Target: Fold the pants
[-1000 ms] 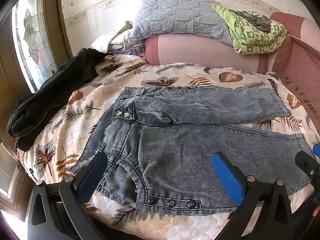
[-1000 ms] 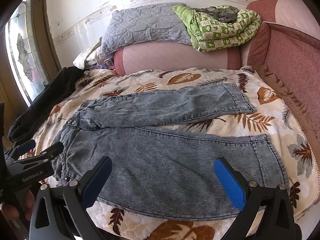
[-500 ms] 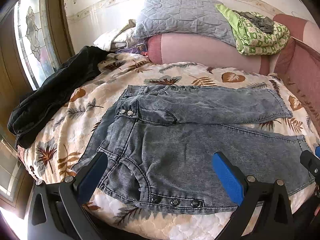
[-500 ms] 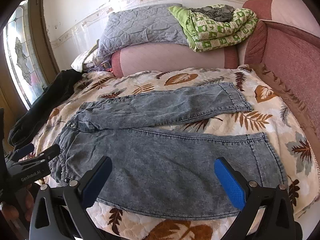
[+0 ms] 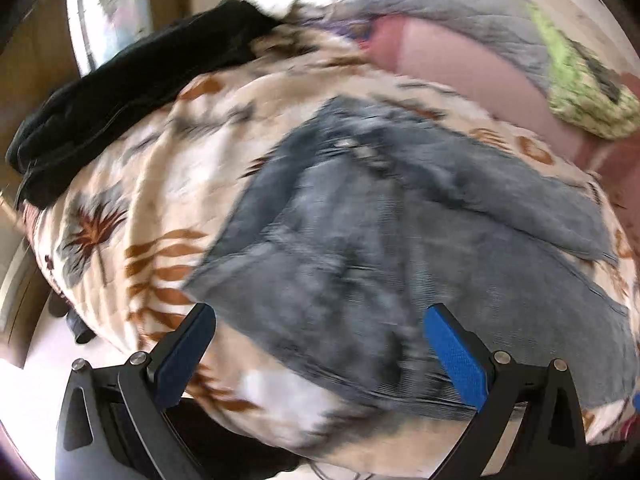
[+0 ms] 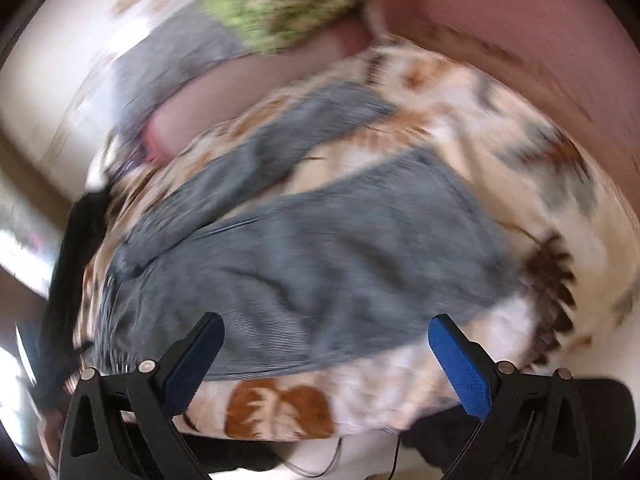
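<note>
Left wrist view: the left gripper point(image 5: 316, 354) has its jaws spread wide and holds nothing; its blue pads sit above the near edge of the bed. The grey-blue washed denim pants point(image 5: 360, 248) lie flat on the cream bedspread printed with brown and grey leaves point(image 5: 120, 208), waistband toward the left edge of the bed and both legs running toward the right edge, parted in a narrow V. The whole frame is smeared, so seams and buttons cannot be made out. A heap of black clothing point(image 5: 120, 92) lies along the far left corner of the bed, well apart from the pants.

Right wrist view: the right gripper point(image 6: 324, 356) is also spread wide and empty, above the near edge of the bed at the near leg's lower half. The pants point(image 6: 320, 260) show as a broad near leg and a narrower far leg with a strip of bedspread point(image 6: 500, 160) between them. A green patterned blanket point(image 6: 288, 4) rests on the pink padded headboard point(image 6: 520, 20) beyond the far edge.

My judgement on risk: both views are heavily blurred, which suggests fast motion, and a hurried grab could pinch the bedspread together with the denim, dragging it into the fold. The soft fabric could also bunch if only one layer of the near leg is caught, leaving the legs misaligned.
</note>
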